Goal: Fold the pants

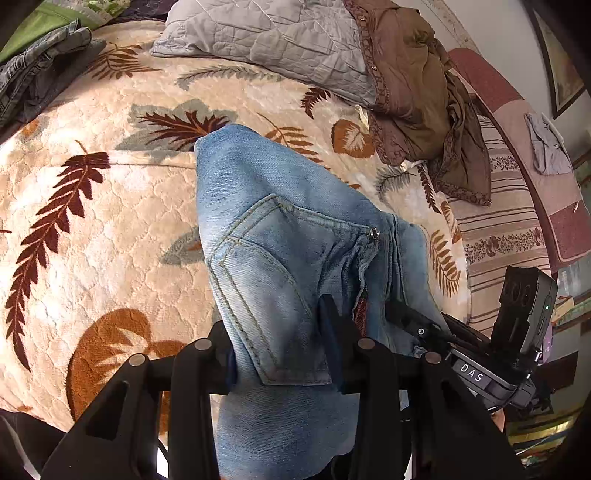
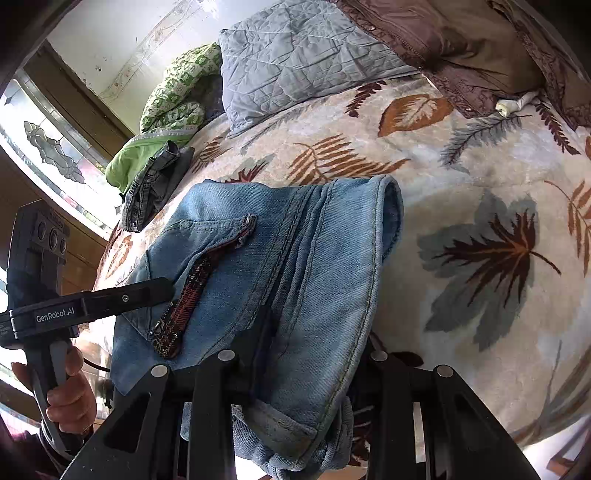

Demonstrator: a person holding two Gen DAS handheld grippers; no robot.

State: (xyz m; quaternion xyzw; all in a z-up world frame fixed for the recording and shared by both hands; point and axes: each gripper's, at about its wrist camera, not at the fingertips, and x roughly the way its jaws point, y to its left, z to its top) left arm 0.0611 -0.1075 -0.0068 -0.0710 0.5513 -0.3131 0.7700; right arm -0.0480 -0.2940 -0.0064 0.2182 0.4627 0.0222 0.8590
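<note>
"DAS" right gripper (image 1: 402,314), "GenRobot.AI" left gripper (image 2: 162,291), both w/ jeans (image 1: 280,258).

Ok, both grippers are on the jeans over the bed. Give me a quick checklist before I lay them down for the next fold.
1. Left gripper gripping the jeans: ok, denim fills the space between its fingers by the back pocket.
2. Right gripper gripping: ok, shut on a thick fold of the denim.
3. Landing area on the leaf-print bedspread: ok, bare fabric ahead of the jeans.
4. Nearby clutter: ok, the brown garment, grey pillow and dark grey jeans lie farther back.
5. Legs aligned: cannot tell, the lower legs are hidden.
6. Fly zipper: not ok, open and exposed.
</note>
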